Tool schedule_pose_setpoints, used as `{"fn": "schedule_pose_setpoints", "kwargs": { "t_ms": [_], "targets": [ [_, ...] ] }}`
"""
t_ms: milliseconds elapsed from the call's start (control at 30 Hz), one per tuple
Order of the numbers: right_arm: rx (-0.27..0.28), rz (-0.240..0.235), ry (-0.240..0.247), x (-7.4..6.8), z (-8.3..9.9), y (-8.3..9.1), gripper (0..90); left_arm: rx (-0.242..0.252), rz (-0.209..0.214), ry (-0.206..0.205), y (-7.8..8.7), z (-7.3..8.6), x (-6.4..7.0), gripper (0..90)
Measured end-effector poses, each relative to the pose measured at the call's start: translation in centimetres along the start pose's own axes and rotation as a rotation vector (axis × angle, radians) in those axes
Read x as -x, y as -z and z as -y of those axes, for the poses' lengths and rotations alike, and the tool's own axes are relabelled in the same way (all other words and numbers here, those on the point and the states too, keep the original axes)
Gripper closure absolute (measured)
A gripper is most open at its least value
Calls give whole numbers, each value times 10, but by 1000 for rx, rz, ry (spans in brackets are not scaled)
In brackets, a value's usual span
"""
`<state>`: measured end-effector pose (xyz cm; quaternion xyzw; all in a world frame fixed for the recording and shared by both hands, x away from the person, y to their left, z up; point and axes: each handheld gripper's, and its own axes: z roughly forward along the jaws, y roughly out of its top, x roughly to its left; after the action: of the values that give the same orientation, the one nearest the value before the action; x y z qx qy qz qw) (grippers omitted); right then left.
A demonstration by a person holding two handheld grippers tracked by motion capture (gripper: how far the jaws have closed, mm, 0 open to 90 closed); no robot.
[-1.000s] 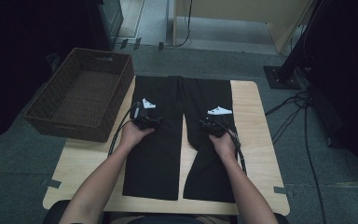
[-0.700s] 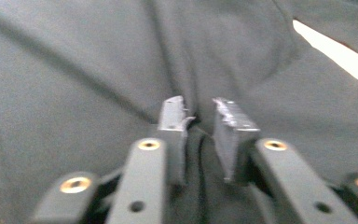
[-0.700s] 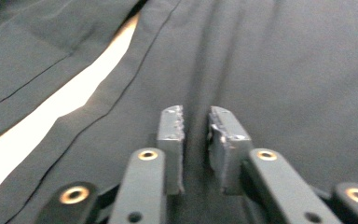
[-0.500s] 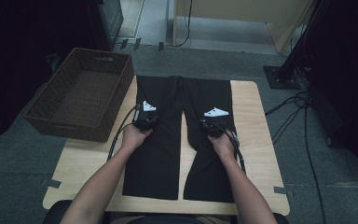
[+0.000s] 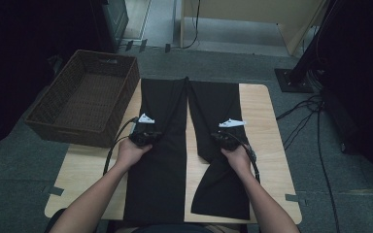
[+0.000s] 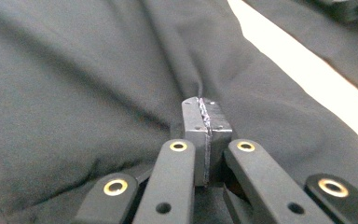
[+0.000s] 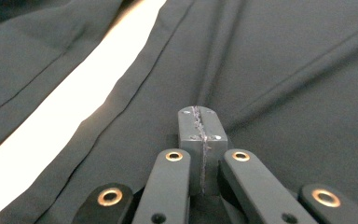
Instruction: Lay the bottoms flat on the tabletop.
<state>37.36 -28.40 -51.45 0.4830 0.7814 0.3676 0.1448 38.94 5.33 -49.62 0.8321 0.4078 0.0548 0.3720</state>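
High view: trousers [image 5: 165,160] under both grippers

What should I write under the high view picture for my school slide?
Both grippers, left and right, pinch black trousers on a wooden table beside a wicker basket.

— Where do the trousers [image 5: 175,145] lie?
— Mid-frame on the table [image 5: 267,145], legs running from top to bottom, a strip of tabletop between them.
— And the basket [image 5: 85,104]?
— Upper left, overlapping the table's left edge, just beside the left leg.
— The grippers?
— Left gripper [image 5: 143,133] on the left leg, right gripper [image 5: 226,136] on the right leg.
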Motion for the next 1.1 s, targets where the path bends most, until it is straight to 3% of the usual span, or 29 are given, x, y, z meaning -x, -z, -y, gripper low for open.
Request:
{"fn": "schedule_pose_setpoints", "kwargs": {
  "t_ms": [100, 233, 300, 400, 533, 600, 733, 800, 967, 1100],
  "targets": [
    [-12, -39, 14, -12, 10, 9, 900, -35, 38, 43, 9, 13, 7, 900],
    [-23, -96, 37, -35, 27, 22, 900, -75, 58, 41, 22, 33, 23, 900],
    [-36, -114, 56, -47, 35, 29, 900, -82, 76, 62, 29, 44, 30, 900],
    [-54, -153, 47, -61, 47, 39, 900, -105, 73, 31, 39, 58, 41, 900],
    [-75, -187, 56, -74, 59, 51, 900, -118, 85, 26, 45, 69, 46, 900],
    [-72, -181, 61, -74, 59, 51, 896, -114, 92, 44, 43, 66, 44, 900],
    [-2, -186, 29, -67, 53, 50, 692, -93, 95, 58, 41, 60, 40, 900],
    [24, -172, 29, -65, 48, 50, 655, -95, 97, 57, 40, 60, 39, 900],
    [78, -114, 10, -52, 33, 44, 574, -99, 94, 51, 40, 60, 40, 900],
    [89, -66, -12, -40, 21, 32, 532, -99, 92, 51, 41, 61, 40, 900]
  ]
}}
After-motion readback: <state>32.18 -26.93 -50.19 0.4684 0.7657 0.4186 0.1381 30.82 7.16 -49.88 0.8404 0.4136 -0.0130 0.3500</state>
